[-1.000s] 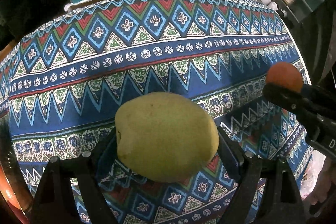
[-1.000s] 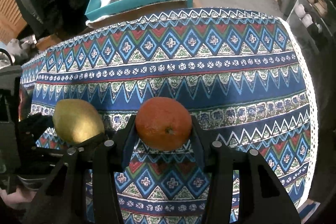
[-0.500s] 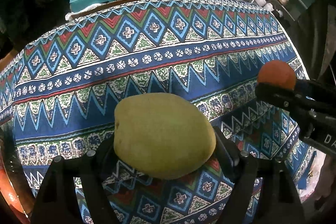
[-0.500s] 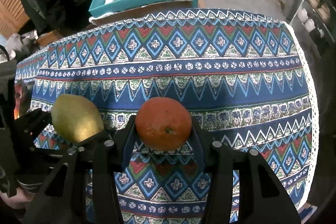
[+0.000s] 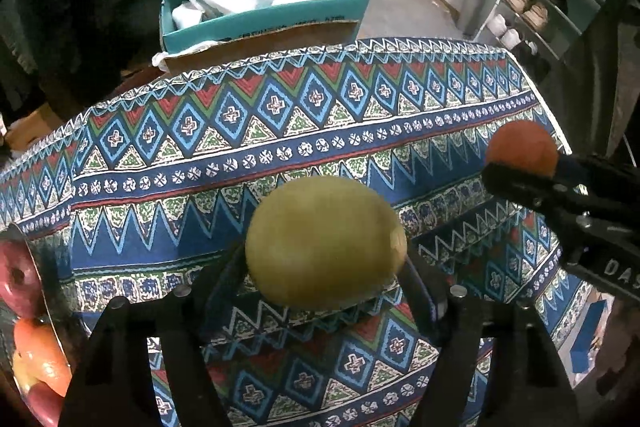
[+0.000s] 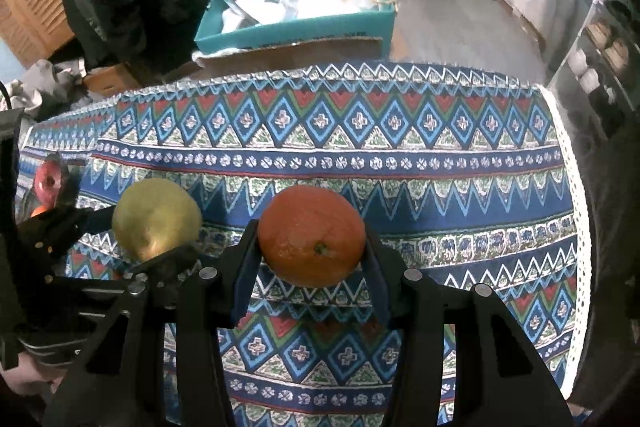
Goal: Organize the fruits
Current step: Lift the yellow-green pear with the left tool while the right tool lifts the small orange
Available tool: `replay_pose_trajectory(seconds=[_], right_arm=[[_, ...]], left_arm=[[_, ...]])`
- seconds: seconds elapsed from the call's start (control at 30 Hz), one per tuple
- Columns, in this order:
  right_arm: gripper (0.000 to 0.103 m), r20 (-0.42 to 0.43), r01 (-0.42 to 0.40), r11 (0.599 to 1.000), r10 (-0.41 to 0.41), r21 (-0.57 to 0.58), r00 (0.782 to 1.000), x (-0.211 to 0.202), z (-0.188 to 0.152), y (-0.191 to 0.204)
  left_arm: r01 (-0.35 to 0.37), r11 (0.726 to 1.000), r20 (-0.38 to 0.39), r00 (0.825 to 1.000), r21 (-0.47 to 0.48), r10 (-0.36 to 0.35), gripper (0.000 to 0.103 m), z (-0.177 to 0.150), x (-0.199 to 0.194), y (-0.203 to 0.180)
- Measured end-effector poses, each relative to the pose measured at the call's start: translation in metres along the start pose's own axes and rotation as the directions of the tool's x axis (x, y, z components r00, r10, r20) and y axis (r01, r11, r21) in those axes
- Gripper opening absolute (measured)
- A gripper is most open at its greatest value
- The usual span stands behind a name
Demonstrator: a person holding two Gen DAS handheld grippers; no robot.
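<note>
Pear (image 5: 326, 241), yellow-green, between the fingers of my left gripper (image 5: 324, 291), whose jaws are closing on it; it hangs above the near part of the patterned cloth (image 5: 280, 131). Orange (image 6: 312, 235), pinched on both flanks by my right gripper (image 6: 310, 279), to the pear's right and apart from it. At the far left, red fruit (image 5: 18, 277) in a metal bowl (image 5: 44, 291). Beyond the cloth's far edge, a teal box (image 6: 296, 31) of bags; at far right, a shoe rack (image 5: 560, 3)
</note>
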State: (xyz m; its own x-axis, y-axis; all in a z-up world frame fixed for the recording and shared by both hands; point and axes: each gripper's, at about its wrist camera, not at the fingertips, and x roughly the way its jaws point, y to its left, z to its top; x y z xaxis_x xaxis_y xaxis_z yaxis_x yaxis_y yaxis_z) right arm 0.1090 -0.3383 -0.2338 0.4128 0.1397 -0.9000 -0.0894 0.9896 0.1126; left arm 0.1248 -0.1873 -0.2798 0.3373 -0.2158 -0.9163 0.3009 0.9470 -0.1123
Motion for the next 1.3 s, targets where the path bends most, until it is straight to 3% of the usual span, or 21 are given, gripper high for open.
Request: replay_pose_trajectory(seconds=[0.1,0.5,0.77,1.3], right_arm=[[0.048,-0.008,-0.004,1.0,0.004,0.003,1.0,0.001,-0.001,0.0],[0.048,-0.025,-0.012,0.999,0.013,0.032,1.0,0.009,-0.009,-0.01],[0.048,-0.037,-0.02,0.999,0.022,0.049,0.999,0.014,-0.011,-0.017],[0.048,-0.034,-0.014,0.999,0.016,0.046,0.999,0.018,-0.008,-0.016]], left_arm=[[0.011,1.0,-0.042,0.999,-0.018,-0.011,0.074,-0.001,0.015,0.005],[0.011,1.0,-0.007,1.0,0.01,-0.011,0.074,0.017,0.019,0.004],[0.091,0.996,-0.07,0.993,0.01,-0.09,0.073,0.022,0.04,0.002],[0.062,0.997,-0.048,0.997,0.041,-0.06,0.072,0.022,0.043,-0.008]])
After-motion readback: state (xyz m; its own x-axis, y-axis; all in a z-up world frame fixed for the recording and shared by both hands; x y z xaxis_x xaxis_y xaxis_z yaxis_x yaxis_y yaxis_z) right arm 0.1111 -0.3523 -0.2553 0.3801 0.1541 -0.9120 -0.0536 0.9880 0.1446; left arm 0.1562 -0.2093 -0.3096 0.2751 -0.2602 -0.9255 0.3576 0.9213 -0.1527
